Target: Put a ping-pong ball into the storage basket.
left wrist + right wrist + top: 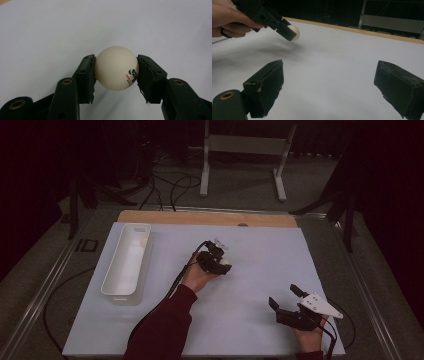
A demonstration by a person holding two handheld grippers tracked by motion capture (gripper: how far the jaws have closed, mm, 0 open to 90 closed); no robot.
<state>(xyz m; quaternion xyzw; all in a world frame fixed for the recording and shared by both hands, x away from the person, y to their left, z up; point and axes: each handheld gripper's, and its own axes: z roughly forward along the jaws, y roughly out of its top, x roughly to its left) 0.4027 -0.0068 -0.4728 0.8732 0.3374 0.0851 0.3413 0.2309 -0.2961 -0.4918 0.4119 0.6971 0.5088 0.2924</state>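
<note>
A table-tennis ball (116, 68), white with a black and red maker's print, sits clamped between the two pads of the left gripper (116, 72); that print reads only in the left gripper view and is too small to decipher. From the high view the ball (226, 268) is a pale speck at the gripper's tip (220, 265), over the middle of the white table sheet (260, 270). The right gripper view shows it held clear above the sheet. The right gripper (285, 296) rests near the sheet's front right corner, jaws spread wide and empty. A white tray (127, 265) stands at the left.
</note>
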